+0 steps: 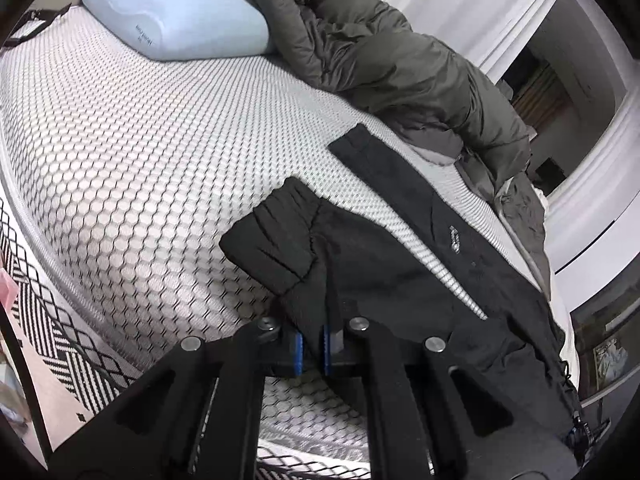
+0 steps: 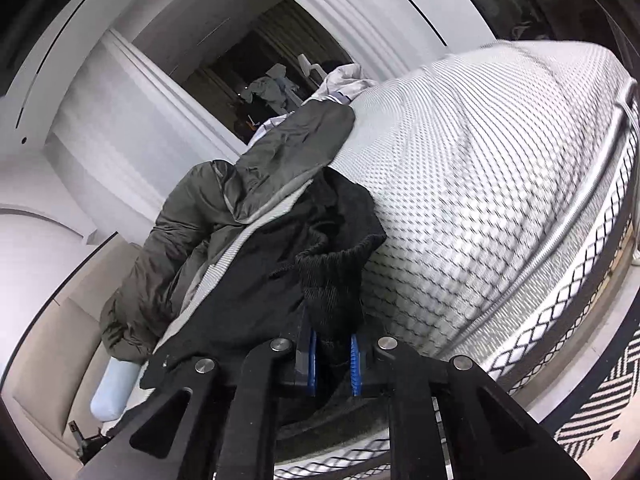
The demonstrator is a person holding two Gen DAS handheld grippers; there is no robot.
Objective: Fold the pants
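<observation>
Black pants (image 1: pixel 400 264) lie across the honeycomb-patterned mattress (image 1: pixel 140 140), one leg reaching toward the olive quilt. A gathered cuff (image 1: pixel 272 240) is lifted just ahead of my left gripper (image 1: pixel 313 350), whose blue pads are shut on a fold of the black fabric beside that cuff. In the right wrist view the pants (image 2: pixel 248 280) bunch up at the bed's edge. There a ribbed black cuff (image 2: pixel 332 280) stands up out of my right gripper (image 2: pixel 333 364), which is shut on it. The fabric under both grippers is hidden.
A light blue pillow (image 1: pixel 176 20) and a rumpled olive quilt (image 1: pixel 380 52) lie along the far side of the bed. A black-and-white patterned rug (image 1: pixel 52 340) covers the floor beside it. White walls frame a dark doorway (image 2: pixel 260 80).
</observation>
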